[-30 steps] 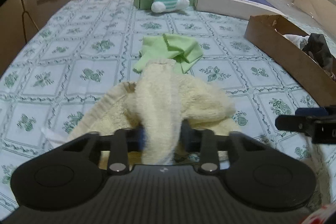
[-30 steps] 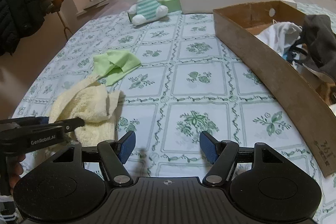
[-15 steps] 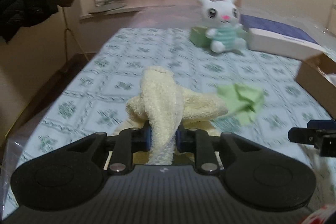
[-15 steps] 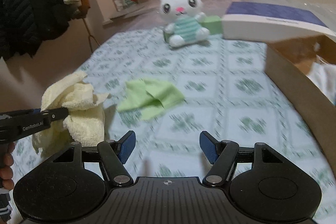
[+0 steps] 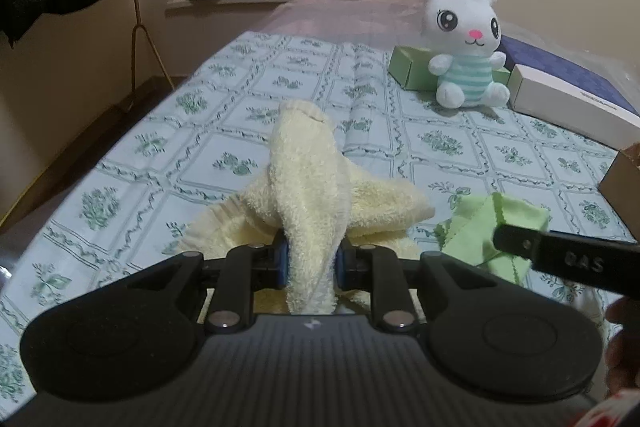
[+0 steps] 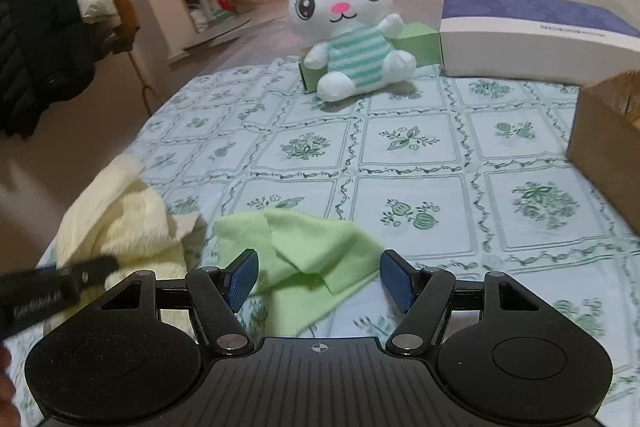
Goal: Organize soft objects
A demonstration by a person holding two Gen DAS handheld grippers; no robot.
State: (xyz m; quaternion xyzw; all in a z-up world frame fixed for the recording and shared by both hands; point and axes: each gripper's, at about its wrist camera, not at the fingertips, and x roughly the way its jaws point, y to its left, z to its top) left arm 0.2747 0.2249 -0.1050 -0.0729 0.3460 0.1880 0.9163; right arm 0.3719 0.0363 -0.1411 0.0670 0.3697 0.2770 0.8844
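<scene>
Towel (image 5: 308, 187) now left of green cloth (image 6: 304, 259); left hand-held gripper (image 5: 310, 261) clamps towel, long axis pointing far; right hand-held gripper (image 6: 318, 281) released over cloth.

Black ribbed hand-held gripper (image 6: 319, 281), blue pads (image 6: 241, 281)

Fluffy terry towel (image 5: 308, 187), smooth thin green cloth (image 6: 308, 255), matt brown cardboard box (image 6: 600, 131)

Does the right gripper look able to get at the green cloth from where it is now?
Probably yes. The right gripper is open, with the green cloth lying flat just ahead between its fingers and nothing over it. The yellow towel, held by the left gripper, sits off to the side.
</scene>
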